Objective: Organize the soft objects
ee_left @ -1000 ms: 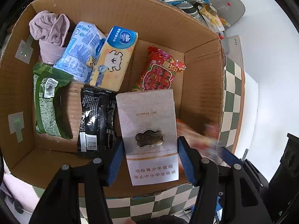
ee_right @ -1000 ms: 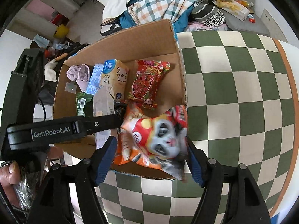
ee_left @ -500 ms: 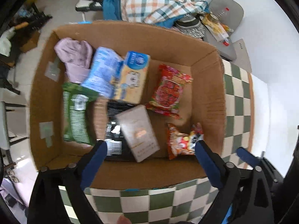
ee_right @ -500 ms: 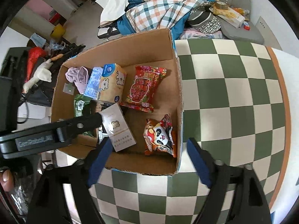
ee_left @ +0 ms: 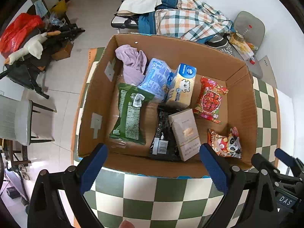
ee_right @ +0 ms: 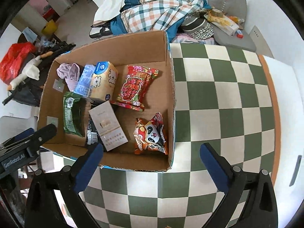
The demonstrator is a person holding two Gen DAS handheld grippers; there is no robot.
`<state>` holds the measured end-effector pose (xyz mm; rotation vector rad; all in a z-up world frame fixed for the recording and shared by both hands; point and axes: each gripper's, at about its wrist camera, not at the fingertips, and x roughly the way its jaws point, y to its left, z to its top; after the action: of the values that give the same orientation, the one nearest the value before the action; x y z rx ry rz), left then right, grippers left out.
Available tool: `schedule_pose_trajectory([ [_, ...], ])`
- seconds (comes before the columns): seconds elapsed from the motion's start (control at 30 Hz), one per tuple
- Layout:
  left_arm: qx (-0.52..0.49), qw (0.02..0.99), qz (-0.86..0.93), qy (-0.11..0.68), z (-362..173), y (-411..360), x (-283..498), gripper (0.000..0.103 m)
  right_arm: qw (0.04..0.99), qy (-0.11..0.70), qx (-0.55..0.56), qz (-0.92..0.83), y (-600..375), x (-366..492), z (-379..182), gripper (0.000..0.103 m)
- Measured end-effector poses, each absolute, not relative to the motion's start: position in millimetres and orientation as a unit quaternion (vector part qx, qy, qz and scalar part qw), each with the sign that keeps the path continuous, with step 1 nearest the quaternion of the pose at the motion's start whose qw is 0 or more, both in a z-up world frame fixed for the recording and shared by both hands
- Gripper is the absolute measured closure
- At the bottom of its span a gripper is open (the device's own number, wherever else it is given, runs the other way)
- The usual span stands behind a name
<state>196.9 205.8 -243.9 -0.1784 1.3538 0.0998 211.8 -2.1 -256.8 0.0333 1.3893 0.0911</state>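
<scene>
Drop-off step looks done: left gripper point(ee_left: 153, 168) and right gripper point(ee_right: 151, 164) have just been opening, nothing between them, pale carton point(ee_left: 185, 134) and panda snack bag point(ee_right: 150, 134) lying in the brown cardboard box point(ee_right: 171, 98). Next: find another soft item.

worktop point(ee_right: 224, 98): green-and-cream checkered cover, orange edge band at 3 o'clock
on worktop: open cardboard box point(ee_right: 170, 102), sits at 10 o'clock corner, right wrist view
rest of cover: bare checks at 3 to 6 o'clock
</scene>
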Motion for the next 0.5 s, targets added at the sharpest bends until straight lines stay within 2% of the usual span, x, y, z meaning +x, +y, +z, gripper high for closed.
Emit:
schedule_pose_trajectory([
  [0.3,-0.072,0.788,0.051,0.609,-229,202,185,0.004,0.776,0.63,-0.006,0.026,6,203,-246,0.0],
  [0.5,-0.071,0.813,0.039,0.577,-189,193,168,0.004,0.788,0.615,-0.001,0.027,3,189,-219,0.0],
])
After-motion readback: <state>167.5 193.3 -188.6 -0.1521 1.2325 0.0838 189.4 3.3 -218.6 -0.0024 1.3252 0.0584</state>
